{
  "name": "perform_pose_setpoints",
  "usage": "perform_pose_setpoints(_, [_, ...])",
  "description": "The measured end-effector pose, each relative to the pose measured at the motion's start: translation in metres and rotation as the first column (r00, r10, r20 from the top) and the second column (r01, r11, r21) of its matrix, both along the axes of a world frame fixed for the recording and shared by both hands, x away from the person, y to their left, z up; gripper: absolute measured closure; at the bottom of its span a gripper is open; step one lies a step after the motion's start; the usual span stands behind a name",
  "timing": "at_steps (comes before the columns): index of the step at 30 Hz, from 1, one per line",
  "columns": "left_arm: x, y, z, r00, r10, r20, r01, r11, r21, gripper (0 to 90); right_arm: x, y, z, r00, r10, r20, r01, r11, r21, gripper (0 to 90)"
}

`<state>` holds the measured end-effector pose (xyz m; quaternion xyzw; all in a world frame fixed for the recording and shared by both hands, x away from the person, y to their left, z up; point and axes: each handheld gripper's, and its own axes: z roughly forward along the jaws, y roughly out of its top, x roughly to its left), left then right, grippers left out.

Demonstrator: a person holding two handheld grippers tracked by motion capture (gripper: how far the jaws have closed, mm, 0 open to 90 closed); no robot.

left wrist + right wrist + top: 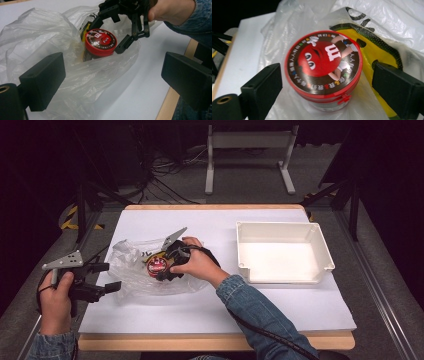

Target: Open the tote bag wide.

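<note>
Nearest, at the left edge of the surface (215, 317), the left gripper (111, 276) has its fingers (42, 81) spread, with nothing between them, pointing at the clear plastic bag (131, 270) just beside it. Inside the bag's crumpled mouth, left of the surface's middle, stands a small tub with a red lid (156, 265), upright, next to a yellow packet (374, 52). The right gripper (161, 266) reaches into the bag from the right, its fingers (263, 87) spread either side of the lid and clear of it. Farther right, near the right edge, sits a white tray (320, 251).
</note>
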<state>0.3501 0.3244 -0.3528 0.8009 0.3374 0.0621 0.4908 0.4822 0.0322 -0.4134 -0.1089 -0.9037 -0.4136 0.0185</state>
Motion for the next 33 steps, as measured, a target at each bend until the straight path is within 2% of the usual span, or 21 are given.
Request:
perform_pose_setpoints(3, [0.000,0.001,-0.001,1.0000,0.007,0.000,-0.007,1.0000,0.000,6.1,-0.001,0.003,-0.007,0.9998,0.019,0.009,-0.019,0.9993,-0.031,8.3])
perform_pose_setpoints(8, [0.001,0.001,-0.002,1.0000,0.008,-0.003,-0.008,1.0000,0.002,6.1,-0.002,0.008,-0.018,0.9994,0.033,0.008,-0.032,0.9980,-0.054,8.3])
perform_pose_setpoints(12, [0.001,0.001,-0.001,1.0000,0.008,-0.002,-0.008,1.0000,0.002,6.0,-0.005,0.013,-0.027,0.9976,0.069,-0.001,-0.069,0.9925,-0.101,7.1])
perform_pose_setpoints(15, [0.001,0.001,-0.001,0.9999,0.010,-0.005,-0.010,1.0000,0.001,6.0,-0.007,0.015,-0.031,0.9961,0.084,0.028,-0.080,0.9901,-0.116,6.4])
perform_pose_setpoints(22, [0.001,0.001,-0.002,1.0000,0.009,-0.002,-0.009,1.0000,0.005,6.0,-0.006,0.017,-0.025,0.9939,0.098,0.051,-0.094,0.9926,-0.077,7.2])
perform_pose_setpoints(27, [0.001,0.001,-0.002,0.9999,0.009,-0.005,-0.009,1.0000,0.002,6.0,-0.006,0.018,-0.019,0.9943,0.081,0.069,-0.078,0.9960,-0.043,9.5])
perform_pose_setpoints(33, [0.002,0.002,-0.003,0.9998,0.018,-0.004,-0.018,0.9998,0.004,5.9,-0.005,0.016,-0.014,0.9935,0.073,0.088,-0.070,0.9970,-0.035,18.6])
